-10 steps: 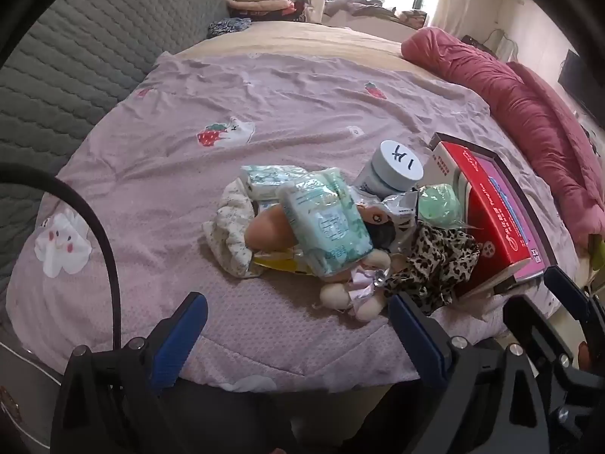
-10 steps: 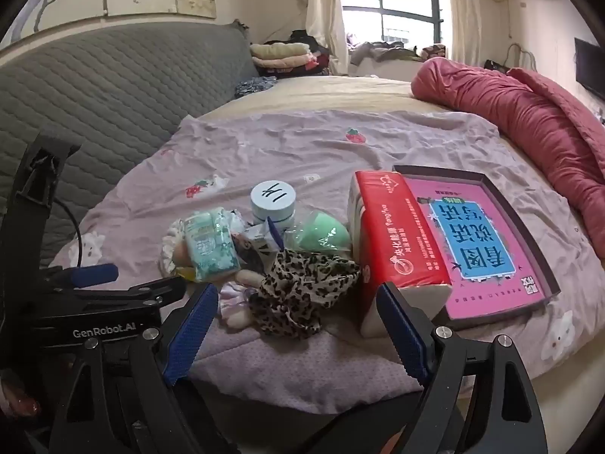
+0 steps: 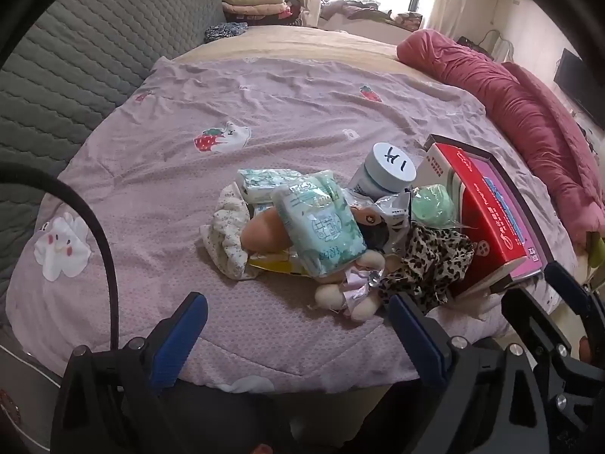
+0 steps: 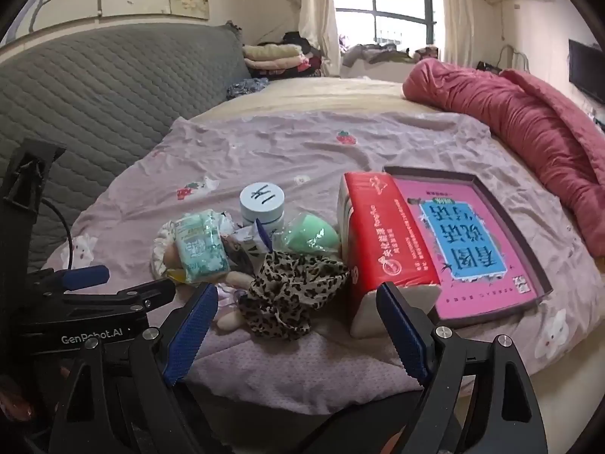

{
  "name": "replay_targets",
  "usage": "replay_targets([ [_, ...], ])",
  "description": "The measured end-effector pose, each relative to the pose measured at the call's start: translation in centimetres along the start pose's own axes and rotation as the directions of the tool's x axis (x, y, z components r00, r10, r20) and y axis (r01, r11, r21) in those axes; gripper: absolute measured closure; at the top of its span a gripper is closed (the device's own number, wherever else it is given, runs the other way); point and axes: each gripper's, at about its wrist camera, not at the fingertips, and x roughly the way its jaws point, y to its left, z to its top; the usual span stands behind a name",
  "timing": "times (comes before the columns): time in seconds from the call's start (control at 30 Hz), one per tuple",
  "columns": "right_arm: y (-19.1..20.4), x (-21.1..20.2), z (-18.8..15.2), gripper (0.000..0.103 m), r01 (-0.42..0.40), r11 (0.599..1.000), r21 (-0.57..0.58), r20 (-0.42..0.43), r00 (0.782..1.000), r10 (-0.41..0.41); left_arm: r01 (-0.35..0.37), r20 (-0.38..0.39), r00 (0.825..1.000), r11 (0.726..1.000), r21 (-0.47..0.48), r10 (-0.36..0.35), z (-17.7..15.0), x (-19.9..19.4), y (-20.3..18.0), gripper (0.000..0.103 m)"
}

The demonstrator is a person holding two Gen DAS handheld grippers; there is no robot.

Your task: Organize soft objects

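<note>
- nothing sorted yet — soft pile (image 3: 321, 234) sits jumbled on the blanket (image 3: 227, 113) beside the pink tray (image 4: 487, 185).
- left gripper (image 3: 298, 336) and right gripper (image 4: 298, 325) both spread wide, empty — all picking remains.

The left gripper (image 3: 298, 336) hung with its blue-padded jaws spread wide, nothing between them. The right gripper (image 4: 297, 331) did likewise, angled downward, perhaps slightly ahead of the left.

"GenRobot.AI" is printed in white on the black body of the left gripper (image 4: 94, 335), a handwritten mark beginning with "1" sits on the round jar lid (image 4: 262, 197), and the Chinese print on the red tissue pack (image 4: 389, 242) and pink box (image 4: 469, 242) is not legible.
</note>
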Motion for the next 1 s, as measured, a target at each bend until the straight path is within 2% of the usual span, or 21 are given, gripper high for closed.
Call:
replay_targets([
  [0.27, 2.5, -0.2, 0.6, 0.016, 0.008, 1.000, -0.004, 0.014, 1.000, -0.008, -0.007, 0.014, 1.000, 1.000, 0.021, 0.007, -0.2, -0.5, -0.4, 0.006],
  [1.0, 2.5, 0.0, 0.5, 0.016, 0.015, 1.000, -0.001, 0.012, 1.000, -0.015, -0.029, 0.028, 0.999, 0.999, 0.027, 0.028, -0.2, -0.8, -0.9, 0.006],
])
